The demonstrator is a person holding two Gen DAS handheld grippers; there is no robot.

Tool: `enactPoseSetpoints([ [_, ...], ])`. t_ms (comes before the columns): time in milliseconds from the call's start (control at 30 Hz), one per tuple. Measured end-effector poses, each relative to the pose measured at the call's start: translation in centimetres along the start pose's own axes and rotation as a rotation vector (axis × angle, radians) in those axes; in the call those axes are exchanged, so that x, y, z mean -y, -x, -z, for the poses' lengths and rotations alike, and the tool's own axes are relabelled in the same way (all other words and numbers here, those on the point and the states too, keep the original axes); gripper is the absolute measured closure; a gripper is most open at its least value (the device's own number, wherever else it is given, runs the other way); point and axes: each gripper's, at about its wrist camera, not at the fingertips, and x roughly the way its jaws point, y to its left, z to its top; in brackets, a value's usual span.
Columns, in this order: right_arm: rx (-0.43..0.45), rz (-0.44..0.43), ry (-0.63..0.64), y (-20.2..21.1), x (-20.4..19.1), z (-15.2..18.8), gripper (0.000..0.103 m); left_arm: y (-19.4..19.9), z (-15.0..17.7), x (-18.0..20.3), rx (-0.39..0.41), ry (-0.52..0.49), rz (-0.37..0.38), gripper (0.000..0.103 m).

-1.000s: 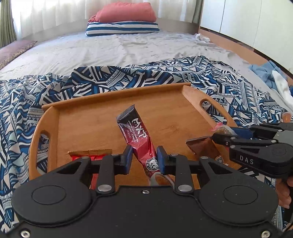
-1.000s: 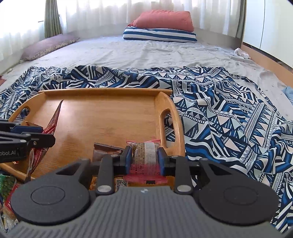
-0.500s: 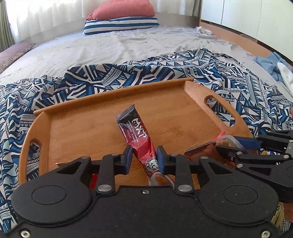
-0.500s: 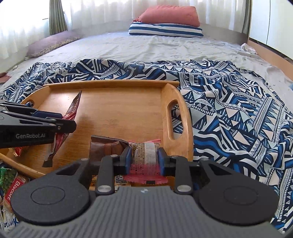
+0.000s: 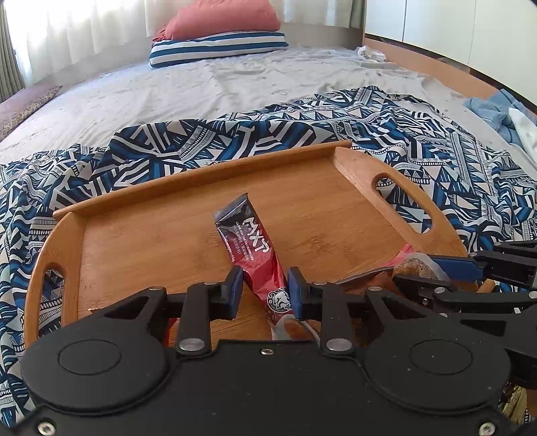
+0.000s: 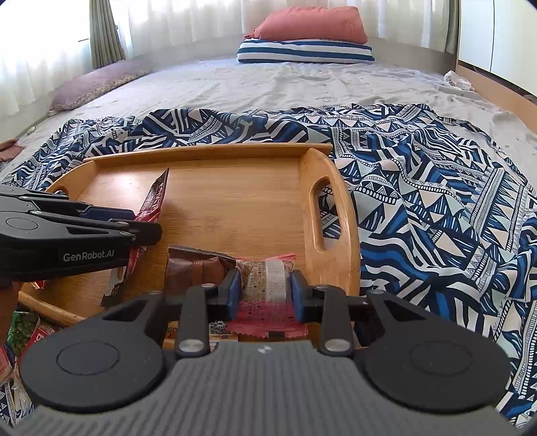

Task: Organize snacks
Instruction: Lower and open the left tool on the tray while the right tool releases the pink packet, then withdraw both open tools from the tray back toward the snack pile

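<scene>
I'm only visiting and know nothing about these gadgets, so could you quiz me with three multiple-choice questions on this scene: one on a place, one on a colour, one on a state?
1. Where does the wooden tray sit?
A. on a patterned blue cloth
B. on a desk
C. on the floor

2. What colour is the pillow on top?
A. green
B. salmon red
C. black

3. What is the left hand-held gripper doing?
A. hanging empty
B. holding a cup
C. clamping a red snack sachet

Answers: 1 A, cloth shows all round the tray. 2 B, it lies on the striped pillow. 3 C, the sachet sits between its fingers.

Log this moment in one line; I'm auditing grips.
left gripper: shut on red sachet | right gripper: shut on pink-edged snack pack | both over wooden tray
</scene>
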Motion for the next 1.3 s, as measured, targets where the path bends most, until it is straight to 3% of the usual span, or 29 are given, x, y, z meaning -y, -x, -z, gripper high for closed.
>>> enactPoseSetpoints([
  [300, -0.001, -0.007, -0.005, 0.2, 0.2, 0.0, 0.057, 0.3, -0.1, 0.5, -0.009, 0.034, 0.056, 0.073],
  [367, 0.003, -0.002, -0.005, 0.3, 0.2, 0.0, 0.047, 0.7, -0.2, 0.4, 0.002, 0.042, 0.057, 0.064],
  [433, 0.009, 0.01, -0.002, 0.6, 0.2, 0.0, 0.046, 1.4, -0.4, 0.2, 0.024, 0.041, 0.05, 0.047],
  [733, 0.048, 0.009, 0.002, 3.0, 0.1, -0.2, 0.019, 6.1, 0.2, -0.7, 0.099, 0.036, 0.068, 0.016],
  [900, 0.07, 0.008, -0.007, 4.8, 0.2, 0.2, 0.011, 9.2, 1.7, -1.9, 0.121, 0.075, 0.072, 0.008],
  [1067, 0.094, 0.001, -0.037, 6.7, 0.6, 1.1, 0.005, 11.8, 4.0, -3.5, 0.138, 0.134, 0.057, 0.007],
  [1300, 0.15, 0.001, -0.016, 9.3, 0.1, 3.3, 0.0, 15.5, 7.7, -4.5, 0.234, 0.148, -0.041, 0.005],
])
